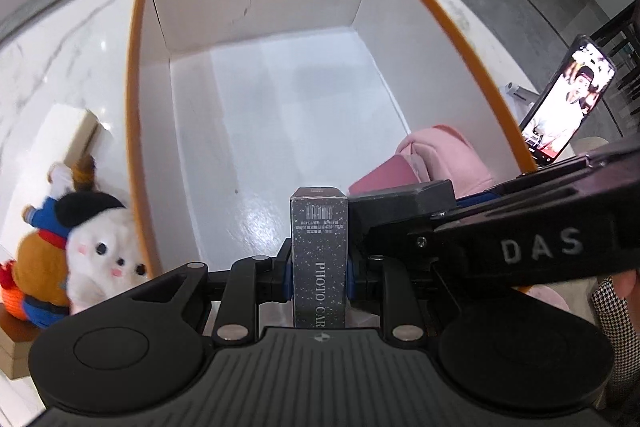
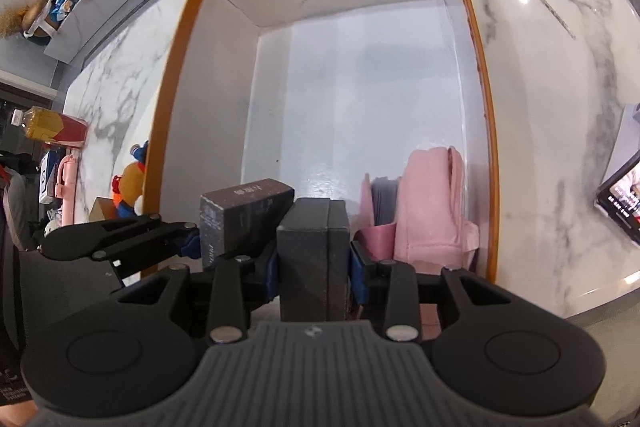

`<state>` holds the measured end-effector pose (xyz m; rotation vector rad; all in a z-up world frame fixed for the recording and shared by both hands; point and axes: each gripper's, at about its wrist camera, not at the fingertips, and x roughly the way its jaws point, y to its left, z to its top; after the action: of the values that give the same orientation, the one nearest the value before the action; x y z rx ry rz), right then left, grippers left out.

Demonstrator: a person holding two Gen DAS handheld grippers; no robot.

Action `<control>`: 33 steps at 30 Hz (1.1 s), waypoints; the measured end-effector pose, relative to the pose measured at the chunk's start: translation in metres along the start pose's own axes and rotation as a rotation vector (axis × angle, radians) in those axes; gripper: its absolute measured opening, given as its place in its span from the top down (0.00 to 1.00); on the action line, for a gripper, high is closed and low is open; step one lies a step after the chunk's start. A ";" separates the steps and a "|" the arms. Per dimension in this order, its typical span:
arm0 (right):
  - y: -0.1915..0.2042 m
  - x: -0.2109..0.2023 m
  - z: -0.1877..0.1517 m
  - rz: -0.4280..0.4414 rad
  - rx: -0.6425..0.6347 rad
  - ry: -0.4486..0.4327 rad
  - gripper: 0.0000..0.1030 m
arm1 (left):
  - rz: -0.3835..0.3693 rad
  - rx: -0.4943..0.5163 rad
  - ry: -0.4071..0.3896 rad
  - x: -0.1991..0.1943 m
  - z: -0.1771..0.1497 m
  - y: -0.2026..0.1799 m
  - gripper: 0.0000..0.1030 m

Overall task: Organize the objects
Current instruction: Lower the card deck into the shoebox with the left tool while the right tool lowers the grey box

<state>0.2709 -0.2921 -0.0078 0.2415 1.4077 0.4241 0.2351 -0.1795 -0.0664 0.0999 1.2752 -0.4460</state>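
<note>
A big white storage box with an orange rim [image 1: 134,107] [image 2: 490,107] stands open on the marble table below both grippers. My left gripper [image 1: 319,267] is shut on a dark speckled photo card box [image 1: 319,251], held upright over the near edge; the right wrist view shows that card box [image 2: 240,215] at left. My right gripper [image 2: 314,275] is shut on a black box [image 2: 312,259], just right of the left one. In the left wrist view this black box [image 1: 400,199] comes in from the right. A pink pouch [image 1: 448,155] [image 2: 428,203] stands in the storage box's near right corner.
Plush toys, one white [image 1: 100,247] and one orange [image 1: 36,267], lie left of the storage box beside a small cardboard box [image 1: 68,131]. A lit phone [image 1: 568,99] [image 2: 620,199] leans at the right. A bottle [image 2: 40,119] stands far left.
</note>
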 end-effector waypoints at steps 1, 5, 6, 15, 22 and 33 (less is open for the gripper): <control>-0.001 0.000 0.000 0.005 0.003 -0.002 0.60 | -0.002 -0.008 0.011 0.003 0.001 0.001 0.74; -0.001 -0.001 -0.002 0.002 0.000 -0.025 0.57 | -0.001 -0.018 0.034 0.010 0.003 0.001 0.74; -0.002 -0.001 -0.002 0.002 0.002 -0.028 0.57 | 0.000 -0.021 0.038 0.011 0.003 0.001 0.74; -0.006 -0.017 -0.001 0.007 -0.022 -0.079 0.73 | 0.050 0.005 0.032 0.017 0.010 -0.004 0.73; -0.004 -0.007 0.003 -0.040 -0.066 -0.094 0.79 | 0.018 -0.004 0.030 0.015 0.009 0.003 0.69; 0.005 -0.015 0.013 -0.046 -0.147 -0.188 0.73 | 0.035 0.105 0.062 0.013 -0.001 -0.004 0.65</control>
<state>0.2809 -0.2927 0.0098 0.1255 1.1903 0.4528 0.2351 -0.1867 -0.0785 0.2259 1.3091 -0.4827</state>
